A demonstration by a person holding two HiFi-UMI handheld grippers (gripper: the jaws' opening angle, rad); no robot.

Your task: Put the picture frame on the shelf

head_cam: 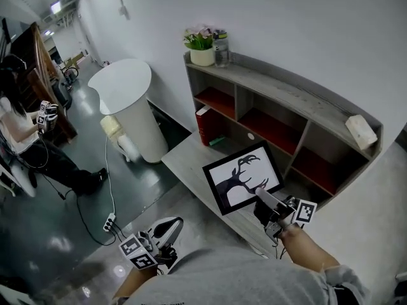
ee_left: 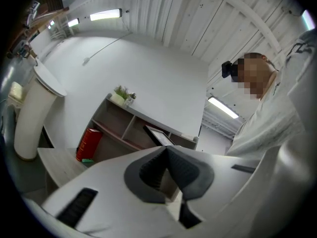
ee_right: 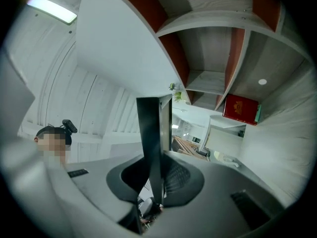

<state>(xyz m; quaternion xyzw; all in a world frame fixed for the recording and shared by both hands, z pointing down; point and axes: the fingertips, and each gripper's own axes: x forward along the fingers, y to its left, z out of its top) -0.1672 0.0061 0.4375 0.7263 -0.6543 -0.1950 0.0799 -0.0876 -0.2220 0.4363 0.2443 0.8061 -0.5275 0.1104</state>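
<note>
The black-edged rectangular picture frame (head_cam: 243,176) with a black deer silhouette on white is shown held clear of all surfaces, tilted with its picture side upward, in front of the lower compartments of the grey wooden shelf unit (head_cam: 283,89) with red back panels. It is grasped at its lower right corner by the right gripper (head_cam: 261,195); in the right gripper view the frame's dark edge (ee_right: 150,138) is seen clamped upright between the two pads of that gripper (ee_right: 156,178). Below the frame, a low grey wooden tabletop (head_cam: 186,164) is seen projecting from the shelf unit. A red book (head_cam: 204,125) is stood upright in the lower left compartment, a white pot of green and pink flowers (head_cam: 201,46) and a clear glass jar (head_cam: 221,49) are placed together at the left end of the top board, and a small white box (head_cam: 360,131) is laid near its right end. The left gripper (head_cam: 172,225) is held low and well apart from the frame, its jaws closed together on nothing (ee_left: 166,155). A white cylindrical pedestal (head_cam: 125,108) is stood left of the shelf unit, and a seated person (head_cam: 22,129) is visible at the far left.
</note>
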